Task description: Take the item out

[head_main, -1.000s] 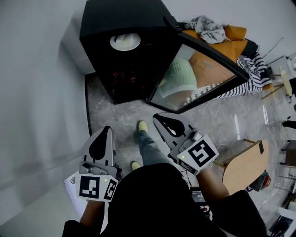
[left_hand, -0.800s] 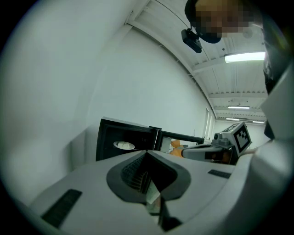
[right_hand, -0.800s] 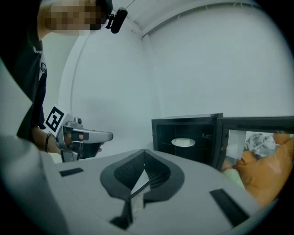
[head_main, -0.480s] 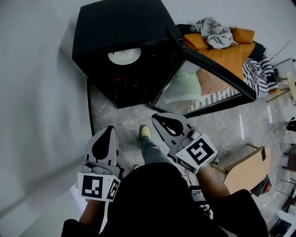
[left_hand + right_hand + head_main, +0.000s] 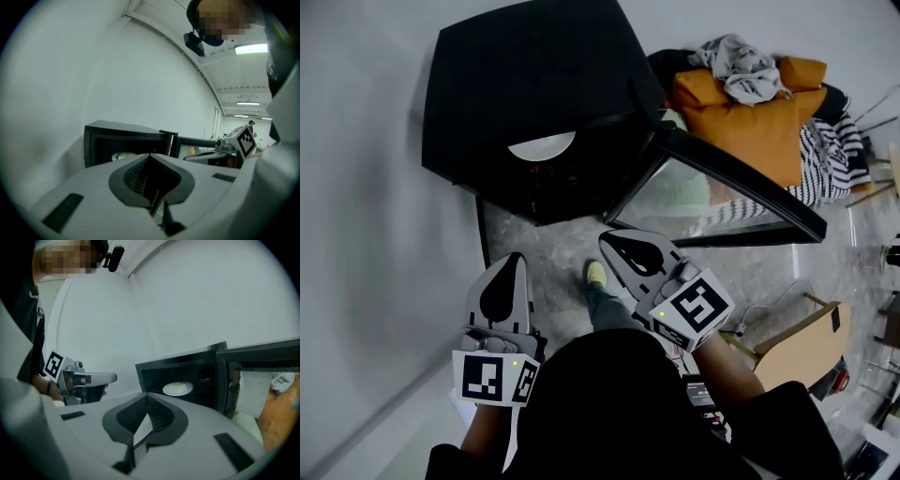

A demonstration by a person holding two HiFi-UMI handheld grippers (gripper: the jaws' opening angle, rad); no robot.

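The cabinet (image 5: 534, 84) looks matt black, its door (image 5: 680, 202) glossy glass, the plate (image 5: 542, 145) smooth white, the floor (image 5: 534, 248) polished stone.

The floor (image 5: 546, 255) is pale grey stone with a marbled pattern, running from the white wall on the left out to the right. A black box-shaped oven (image 5: 525, 84) stands on it against the wall, its glass door (image 5: 717, 202) swung wide open over the stone. Inside the oven a white plate (image 5: 542, 146) rests on the inner base. Beside the door, an orange cushion (image 5: 750, 122) sits on the floor with a crumpled grey cloth (image 5: 741, 67) on top, and a black-and-white striped fabric (image 5: 830, 159) lies just beside it. A light wooden board (image 5: 797, 347) stands further right. A yellow shoe (image 5: 594, 274) is planted near the oven.
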